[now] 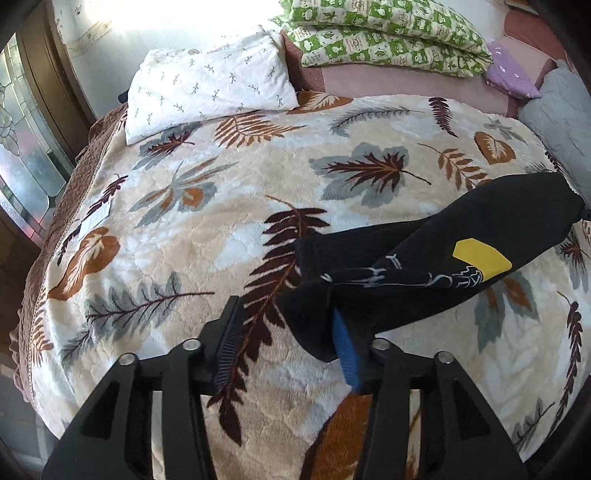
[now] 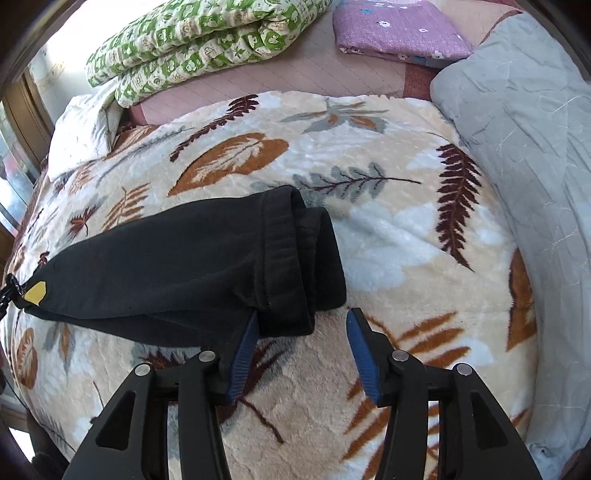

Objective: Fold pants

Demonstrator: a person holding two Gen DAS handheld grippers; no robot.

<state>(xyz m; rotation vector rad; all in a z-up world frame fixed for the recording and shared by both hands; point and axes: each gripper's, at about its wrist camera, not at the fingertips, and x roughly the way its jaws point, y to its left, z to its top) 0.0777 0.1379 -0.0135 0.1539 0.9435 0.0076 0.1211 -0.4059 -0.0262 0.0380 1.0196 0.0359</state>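
Note:
Black pants (image 1: 461, 236) with a yellow patch and white print lie folded lengthwise on the leaf-patterned blanket (image 1: 207, 206). In the left wrist view my left gripper (image 1: 286, 317) is open, its right finger at the edge of the pants' near end, which drapes over that blue pad. In the right wrist view the pants (image 2: 177, 269) lie to the left with the cuffed leg ends (image 2: 306, 251) toward me. My right gripper (image 2: 303, 325) is open, its left finger touching the cuff edge, its right finger over bare blanket (image 2: 388, 229).
A white pillow (image 1: 210, 85) lies at the blanket's far left. A green patterned quilt (image 1: 384, 33) and a purple folded cloth (image 2: 399, 29) lie at the back. A grey quilt (image 2: 524, 140) runs along the right side. A window is on the left.

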